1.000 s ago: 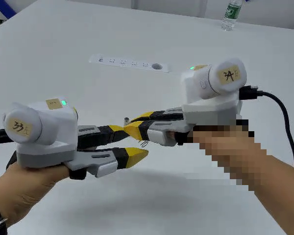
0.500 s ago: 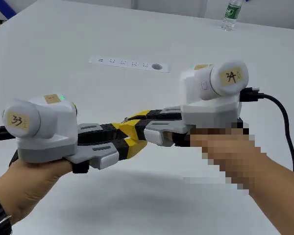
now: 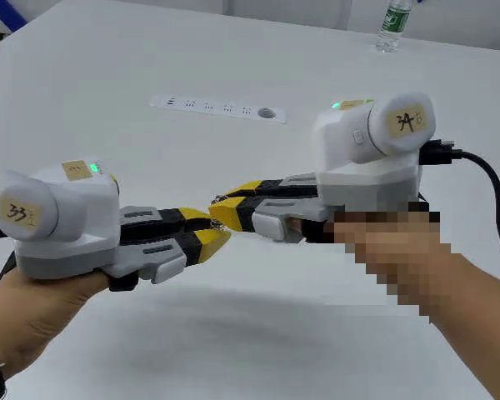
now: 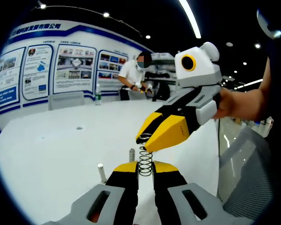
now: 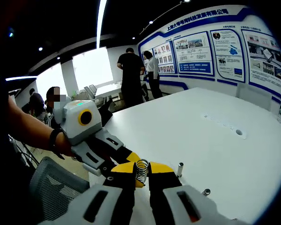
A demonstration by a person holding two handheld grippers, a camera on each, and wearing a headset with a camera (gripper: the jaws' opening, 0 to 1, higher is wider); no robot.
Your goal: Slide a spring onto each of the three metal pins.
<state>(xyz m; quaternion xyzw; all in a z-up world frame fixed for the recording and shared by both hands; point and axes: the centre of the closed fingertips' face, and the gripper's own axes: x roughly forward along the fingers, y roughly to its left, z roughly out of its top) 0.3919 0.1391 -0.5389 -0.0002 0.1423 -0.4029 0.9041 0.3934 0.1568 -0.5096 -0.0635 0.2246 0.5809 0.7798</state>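
Steel spring [image 4: 145, 158] is held up off the desk [image 4: 61, 140], one end pinched in the nearly closed left claw [image 4: 145, 168], the other in the right claw [image 4: 147, 141]. Two pins [image 4: 131, 154] stand bare, so fitting looks barely begun.

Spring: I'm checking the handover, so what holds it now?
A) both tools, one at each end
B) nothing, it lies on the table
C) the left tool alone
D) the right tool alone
A: in the left gripper view the spring is pinched at one end by the left tool and at the other by the right tool.
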